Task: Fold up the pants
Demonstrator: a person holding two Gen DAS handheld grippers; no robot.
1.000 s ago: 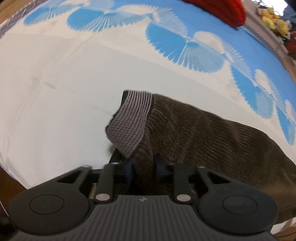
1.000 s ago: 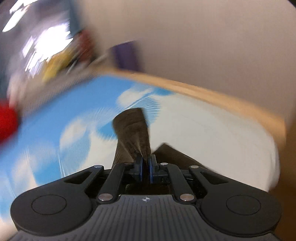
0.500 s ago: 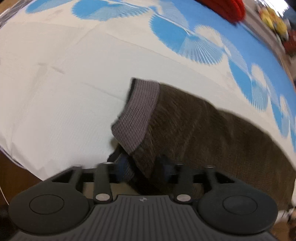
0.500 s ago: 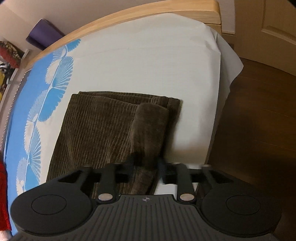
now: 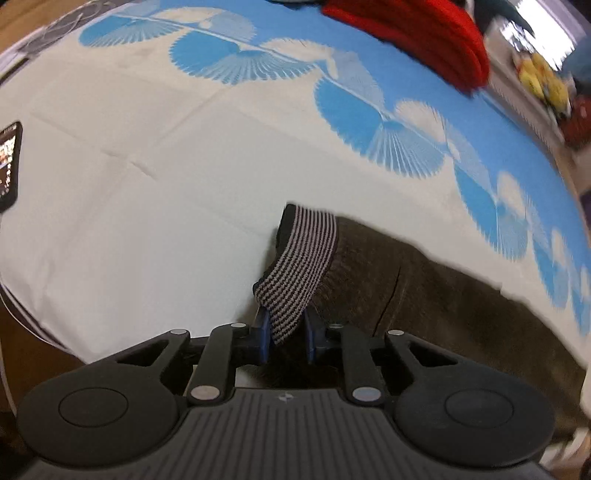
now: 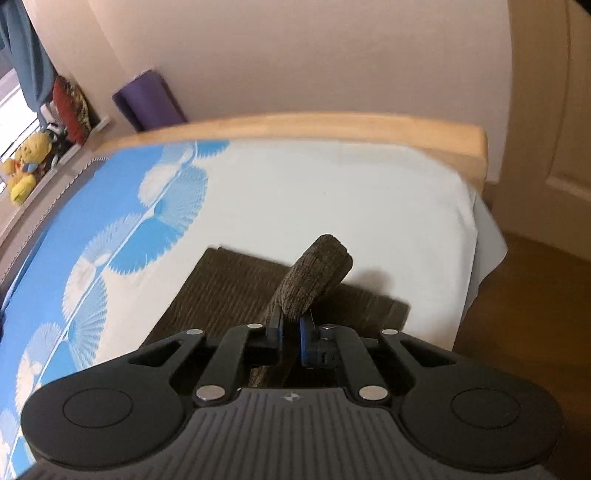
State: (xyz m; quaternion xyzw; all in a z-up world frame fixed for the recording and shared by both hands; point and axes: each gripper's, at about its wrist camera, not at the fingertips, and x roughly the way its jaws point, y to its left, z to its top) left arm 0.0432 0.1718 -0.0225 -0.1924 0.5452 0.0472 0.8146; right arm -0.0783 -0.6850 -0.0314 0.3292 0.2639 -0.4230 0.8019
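Dark brown corduroy pants [image 5: 424, 295] lie on the bed, stretching to the right in the left wrist view. Their striped grey waistband [image 5: 299, 273] hangs between the jaws of my left gripper [image 5: 286, 332], which is shut on it near the bed's front edge. In the right wrist view my right gripper [image 6: 291, 332] is shut on a raised fold of the pants [image 6: 314, 273], lifted above the folded layer [image 6: 236, 291] that lies flat on the sheet.
The bed sheet [image 5: 166, 184] is white with blue fan patterns. A red garment [image 5: 417, 33] lies at the far side. A phone [image 5: 9, 162] is at the left edge. A wooden footboard [image 6: 332, 129] and the floor [image 6: 535, 295] lie beyond the bed.
My right gripper closed on the pant-leg fold and lifted it off the flat layer. My left gripper's jaws closed in on the striped waistband.
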